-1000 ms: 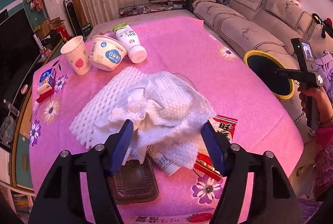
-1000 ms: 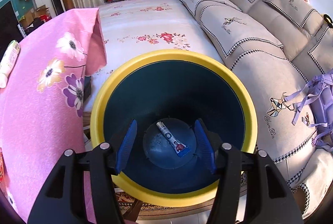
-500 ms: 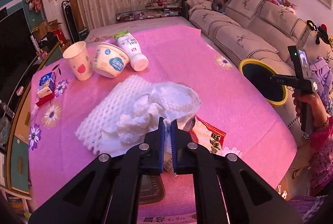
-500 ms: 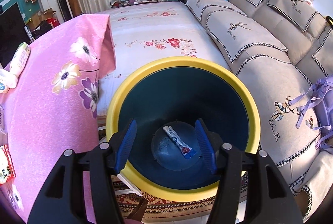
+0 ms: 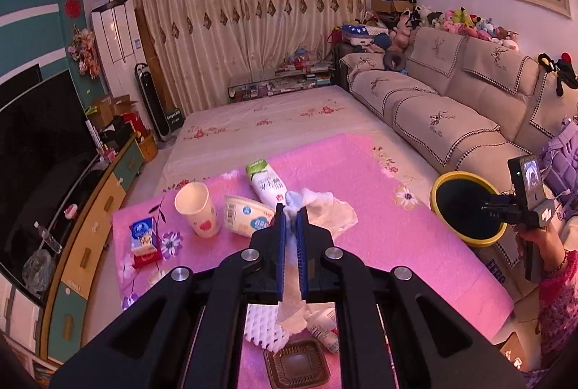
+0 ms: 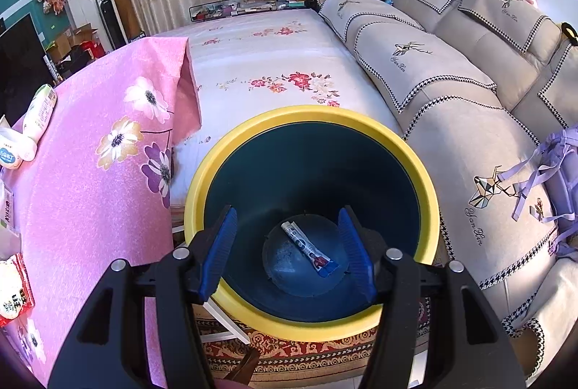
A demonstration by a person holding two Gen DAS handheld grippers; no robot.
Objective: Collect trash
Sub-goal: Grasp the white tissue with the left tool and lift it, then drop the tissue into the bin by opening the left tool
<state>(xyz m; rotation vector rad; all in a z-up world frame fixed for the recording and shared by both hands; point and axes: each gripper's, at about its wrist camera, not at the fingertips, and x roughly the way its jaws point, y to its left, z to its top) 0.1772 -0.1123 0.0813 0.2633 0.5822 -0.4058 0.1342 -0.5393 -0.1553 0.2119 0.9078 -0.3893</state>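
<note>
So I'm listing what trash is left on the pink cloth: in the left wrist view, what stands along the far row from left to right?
Small blue carton → paper cup → tipped yogurt tub → white bottle lying down.

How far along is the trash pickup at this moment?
Done: one wrapper lies in the bin. In hand: the left gripper is shut on a white tissue. Left: cup, bowl, bottle, foam net, brown tray. The right gripper is open above the bin.
</note>
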